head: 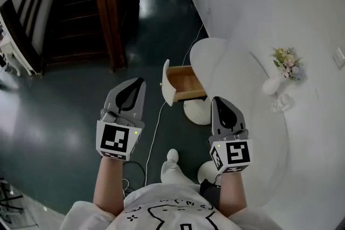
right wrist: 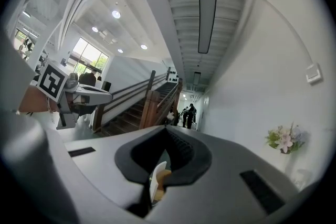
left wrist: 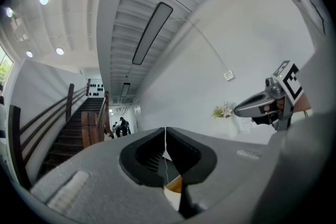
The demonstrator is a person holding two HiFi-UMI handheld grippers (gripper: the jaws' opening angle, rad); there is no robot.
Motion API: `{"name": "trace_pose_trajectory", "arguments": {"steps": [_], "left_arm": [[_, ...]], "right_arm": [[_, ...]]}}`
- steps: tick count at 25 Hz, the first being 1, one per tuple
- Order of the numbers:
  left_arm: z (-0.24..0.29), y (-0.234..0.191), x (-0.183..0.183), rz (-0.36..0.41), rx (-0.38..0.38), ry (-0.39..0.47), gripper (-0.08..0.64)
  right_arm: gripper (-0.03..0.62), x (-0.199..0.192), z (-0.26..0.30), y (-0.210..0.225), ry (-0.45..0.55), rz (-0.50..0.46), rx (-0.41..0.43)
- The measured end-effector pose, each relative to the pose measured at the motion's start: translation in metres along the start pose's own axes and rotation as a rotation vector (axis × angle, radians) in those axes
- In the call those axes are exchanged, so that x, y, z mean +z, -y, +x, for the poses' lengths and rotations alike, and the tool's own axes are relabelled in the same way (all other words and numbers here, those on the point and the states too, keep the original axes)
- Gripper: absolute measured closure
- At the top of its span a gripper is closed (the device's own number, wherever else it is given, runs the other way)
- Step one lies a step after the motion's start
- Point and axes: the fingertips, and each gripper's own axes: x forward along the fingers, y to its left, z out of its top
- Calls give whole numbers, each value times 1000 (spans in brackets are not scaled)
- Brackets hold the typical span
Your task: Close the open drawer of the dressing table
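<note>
Approach phase here, with no contact yet: the drawer point(head: 184, 83) stands pulled out of the white dressing table point(head: 226, 59), its wooden inside bare to the head view and its white front panel point(head: 167, 82) facing away from the table. The left gripper point(head: 138, 83) hangs just short of that panel on the side away from the table, tips aimed toward it, apart from it. In the left gripper view the 2 jaws are clenched tip to tip with nothing between them, and a sliver of the drawer shows through the slot below the tips point(left wrist: 166, 134). The right gripper point(head: 219, 101) sits on the person's side of the drawer, near its wooden side wall but not touching. Its own view shows the jaws pressed together and empty too point(right wrist: 167, 131), with the drawer point(right wrist: 156, 178) peeking through underneath. Beyond the drawer, a vase of flowers point(head: 284, 64) stands on the tabletop, and a thin cable point(head: 154, 124) runs across the floor from below the panel toward the person. My read is that a grasp is not needed: the next move calls for setting the closed left tips flat against the middle of the panel and pushing straight toward the table, square to it so the drawer does not skew or jam.
</note>
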Motion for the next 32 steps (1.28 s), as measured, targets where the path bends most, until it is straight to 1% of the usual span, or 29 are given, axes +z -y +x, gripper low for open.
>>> {"name": "trace_pose_trajectory", "arguments": {"steps": [6, 14, 18, 24, 29, 32], "left_arm": [[78, -13, -18, -15, 10, -25, 541], [180, -19, -48, -22, 28, -75, 541], [217, -21, -68, -39, 27, -100, 540], [245, -22, -109, -74, -2, -159, 541], [255, -31, -152, -119, -19, -225, 541], [262, -39, -177, -137, -52, -259, 541]], "right_arm": [[597, -18, 68, 48, -29, -8, 6], [597, -50, 148, 126, -38, 58, -3], [597, -65, 175, 149, -53, 75, 8], [597, -96, 205, 152, -100, 98, 31], [597, -125, 226, 136, -167, 119, 66], [597, -138, 239, 122, -206, 121, 74]]}}
